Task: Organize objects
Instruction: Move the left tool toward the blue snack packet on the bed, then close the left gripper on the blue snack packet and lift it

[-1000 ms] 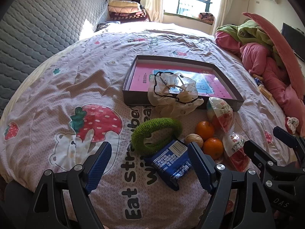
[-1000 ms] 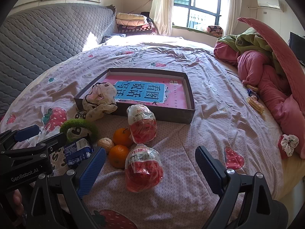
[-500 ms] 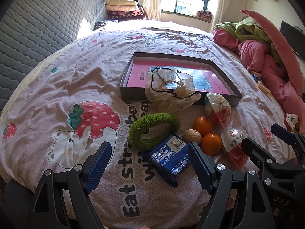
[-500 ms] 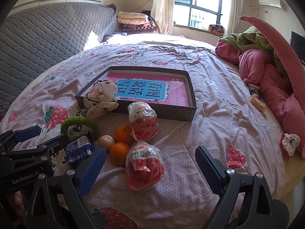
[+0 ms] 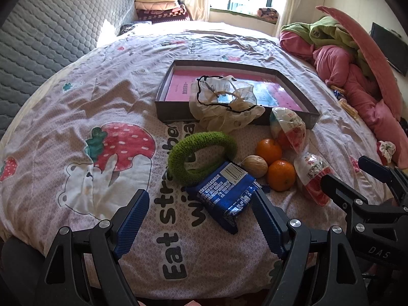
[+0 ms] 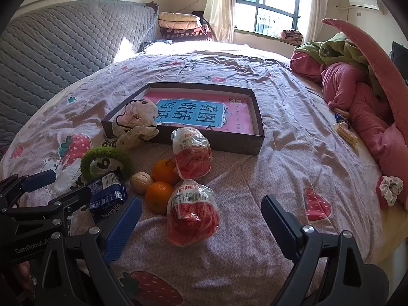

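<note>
Clutter for sorting lies in front of a shallow dark box (image 6: 257, 142) on the bed (image 6: 293, 158), and we place everything from that box. A cream drawstring pouch (image 5: 224, 107) drapes over its near wall at the left corner. Just before the near wall sits a snack bag (image 6: 191, 155), red inside clear wrap, with a second such bag (image 6: 192, 219) nearer to us. Left of those bags we see two oranges (image 6: 163, 170) touching each other and a walnut (image 6: 141, 182) beside them. Further left lies a green fuzzy ring (image 5: 201, 153), and a blue wrapper (image 5: 224, 193) overlaps its near edge. Our left gripper (image 5: 201, 219) hovers low over the bedspread with its blue fingers (image 5: 132, 219) spread wide, holding nothing; the blue wrapper lies just ahead, between them. Our right gripper (image 6: 201, 227) is likewise wide apart and empty, the nearer snack bag sitting between its fingers (image 6: 122, 229).
</note>
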